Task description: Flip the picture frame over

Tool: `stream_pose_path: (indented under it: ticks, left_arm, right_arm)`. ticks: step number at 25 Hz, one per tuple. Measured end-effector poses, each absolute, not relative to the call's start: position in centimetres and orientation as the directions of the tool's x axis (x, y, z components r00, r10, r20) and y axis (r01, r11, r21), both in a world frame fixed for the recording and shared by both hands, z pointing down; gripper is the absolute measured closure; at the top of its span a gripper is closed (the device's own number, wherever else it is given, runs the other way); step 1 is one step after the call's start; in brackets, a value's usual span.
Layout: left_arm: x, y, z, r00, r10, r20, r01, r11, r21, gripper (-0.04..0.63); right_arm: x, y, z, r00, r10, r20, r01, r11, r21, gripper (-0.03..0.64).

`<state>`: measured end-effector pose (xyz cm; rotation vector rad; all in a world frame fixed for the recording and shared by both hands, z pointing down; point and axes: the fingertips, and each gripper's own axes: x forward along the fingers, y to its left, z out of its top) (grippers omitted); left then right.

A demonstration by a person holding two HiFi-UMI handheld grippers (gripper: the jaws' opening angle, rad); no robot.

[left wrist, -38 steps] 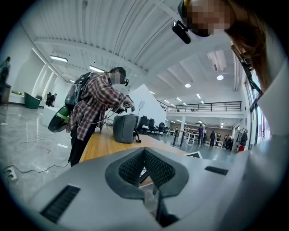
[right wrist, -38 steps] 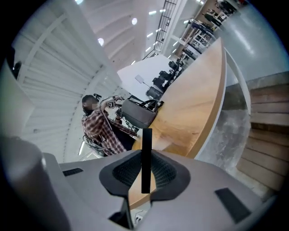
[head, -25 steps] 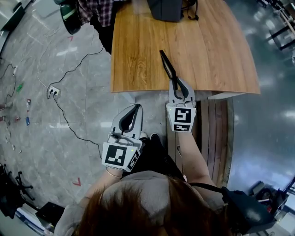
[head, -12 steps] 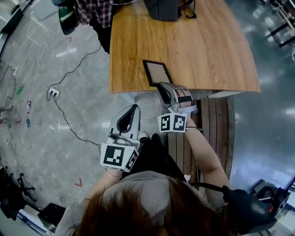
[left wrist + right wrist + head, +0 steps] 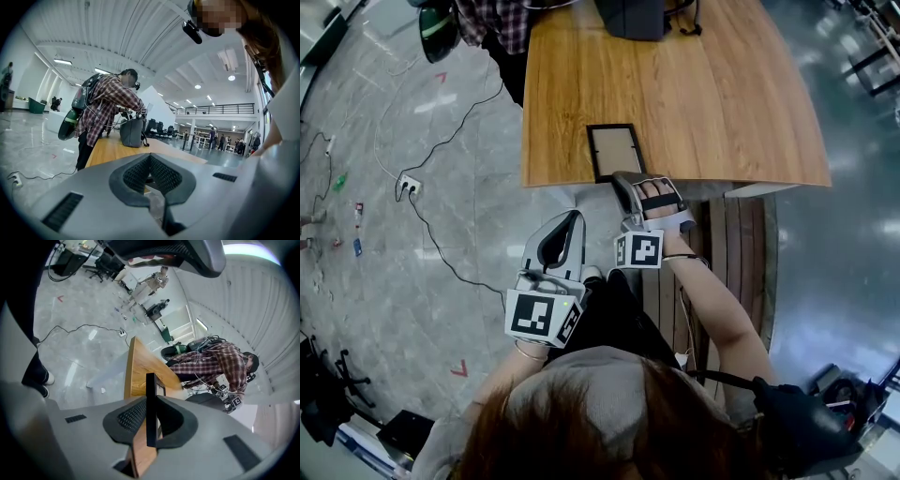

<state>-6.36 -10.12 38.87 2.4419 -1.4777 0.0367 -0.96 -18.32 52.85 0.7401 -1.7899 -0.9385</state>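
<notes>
The black picture frame (image 5: 615, 150) lies nearly flat on the wooden table (image 5: 703, 103), close to its near edge. The frame's pale inner panel faces up. My right gripper (image 5: 623, 179) is shut on its near edge. In the right gripper view the frame's thin black edge (image 5: 150, 394) stands between the two pads, with the table (image 5: 135, 363) behind it. My left gripper (image 5: 575, 218) hangs over the floor left of the right one, off the table, its jaws together with nothing in them. From the left gripper view its tips (image 5: 150, 157) meet in front of the table (image 5: 110, 151).
A dark bag (image 5: 636, 19) sits at the table's far end. A person in a plaid shirt (image 5: 492, 21) stands at the far left corner. A cable runs to a socket (image 5: 410, 185) on the grey floor. A slatted wooden bench (image 5: 741, 253) lies at the right.
The frame went from standing on edge in the right gripper to lying nearly flat at the table's near edge. The right gripper rolled, sank and came nearer. The left gripper stayed still.
</notes>
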Motion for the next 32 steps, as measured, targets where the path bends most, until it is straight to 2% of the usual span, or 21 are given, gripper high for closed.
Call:
stream_pose_path:
  ticks: [7,19,32]
  left_arm:
    - [-6.8,-10.0,38.7,0.467,-0.867,0.171,-0.877,-0.430,0.214,0.589]
    - [-7.0,-9.7,38.8,0.456,-0.873,0.173,-0.882,-0.417,0.217,0.589]
    - [-6.9,-9.6,39.0,0.444,-0.879,0.171,-0.887,-0.404,0.225,0.589]
  right_arm:
    - [-1.1,-18.4,54.3,-0.338,-0.828,0.448,-0.044,0.489,0.871,0.537]
    - [-2.1,-18.3,57.2,-0.334,-0.785,0.521,-0.053,0.568,0.822,0.537]
    - [-1.6,-18.7,57.8,-0.319,-0.784,0.532,-0.049,0.575,0.817,0.537]
